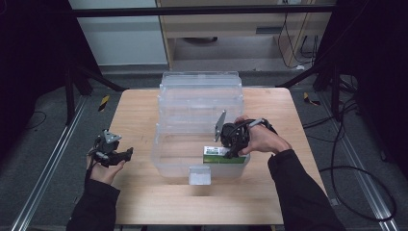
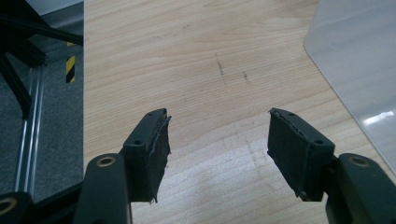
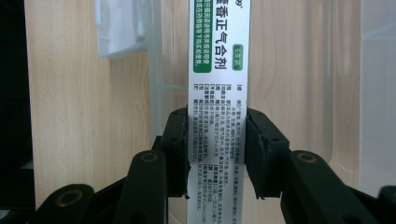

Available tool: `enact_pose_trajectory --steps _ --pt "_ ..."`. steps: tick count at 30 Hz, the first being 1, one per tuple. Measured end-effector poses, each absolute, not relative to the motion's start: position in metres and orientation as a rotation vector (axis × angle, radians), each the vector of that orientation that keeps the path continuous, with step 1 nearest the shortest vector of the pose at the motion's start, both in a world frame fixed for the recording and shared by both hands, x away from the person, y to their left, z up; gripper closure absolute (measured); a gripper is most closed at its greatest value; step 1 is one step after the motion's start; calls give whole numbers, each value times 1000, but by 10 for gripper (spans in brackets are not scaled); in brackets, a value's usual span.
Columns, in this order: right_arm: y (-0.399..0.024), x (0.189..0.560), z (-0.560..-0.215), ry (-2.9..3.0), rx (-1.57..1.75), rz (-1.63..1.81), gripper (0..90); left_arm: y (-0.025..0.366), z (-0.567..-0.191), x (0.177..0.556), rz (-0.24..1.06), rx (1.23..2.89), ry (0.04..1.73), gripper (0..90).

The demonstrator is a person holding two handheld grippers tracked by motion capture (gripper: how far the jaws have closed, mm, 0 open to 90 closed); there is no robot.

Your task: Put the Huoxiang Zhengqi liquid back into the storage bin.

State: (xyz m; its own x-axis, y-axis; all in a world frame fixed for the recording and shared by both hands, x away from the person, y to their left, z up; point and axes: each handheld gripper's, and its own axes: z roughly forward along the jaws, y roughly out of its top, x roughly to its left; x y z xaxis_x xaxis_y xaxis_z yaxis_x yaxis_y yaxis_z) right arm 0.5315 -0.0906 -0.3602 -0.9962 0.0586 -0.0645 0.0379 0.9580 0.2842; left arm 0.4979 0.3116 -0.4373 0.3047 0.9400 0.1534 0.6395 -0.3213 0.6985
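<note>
A white and green medicine box [image 1: 222,155] [image 3: 218,93] lies inside the clear plastic bin [image 1: 166,163] at its front right corner. My right gripper [image 1: 234,150] [image 3: 217,149] reaches down into the bin, and both pads press on the box's narrow sides. My left gripper [image 1: 122,156] [image 2: 217,144] rests near the table's left edge, open, with bare wood between its pads [image 2: 156,154].
The bin has a clear latch tab [image 1: 199,174] [image 3: 119,28] on its front wall and its lid [image 1: 201,79] lies open behind it. The wooden table [image 1: 139,115] has free room left of the bin. Cables [image 1: 356,168] trail on the floor at the right.
</note>
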Motion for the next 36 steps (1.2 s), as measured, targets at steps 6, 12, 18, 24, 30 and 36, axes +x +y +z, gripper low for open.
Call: enact_pose_trajectory --steps 6,12,18,24,30,36 --pt "-91 531 -361 3038 83 437 631 311 -437 498 761 2059 1397 377" --pt "-91 531 -364 3044 87 419 630 311 -437 498 761 2059 1397 378" --pt "-95 529 -358 3046 97 442 674 309 -438 498 762 2065 1393 377" --pt "-99 528 -352 3024 136 480 665 310 -437 498 762 2062 1395 378" --pt "-103 529 -348 3005 182 504 662 310 -437 498 761 2061 1394 378" --pt "-103 530 -348 2991 193 515 662 310 -437 498 761 2062 1393 378"
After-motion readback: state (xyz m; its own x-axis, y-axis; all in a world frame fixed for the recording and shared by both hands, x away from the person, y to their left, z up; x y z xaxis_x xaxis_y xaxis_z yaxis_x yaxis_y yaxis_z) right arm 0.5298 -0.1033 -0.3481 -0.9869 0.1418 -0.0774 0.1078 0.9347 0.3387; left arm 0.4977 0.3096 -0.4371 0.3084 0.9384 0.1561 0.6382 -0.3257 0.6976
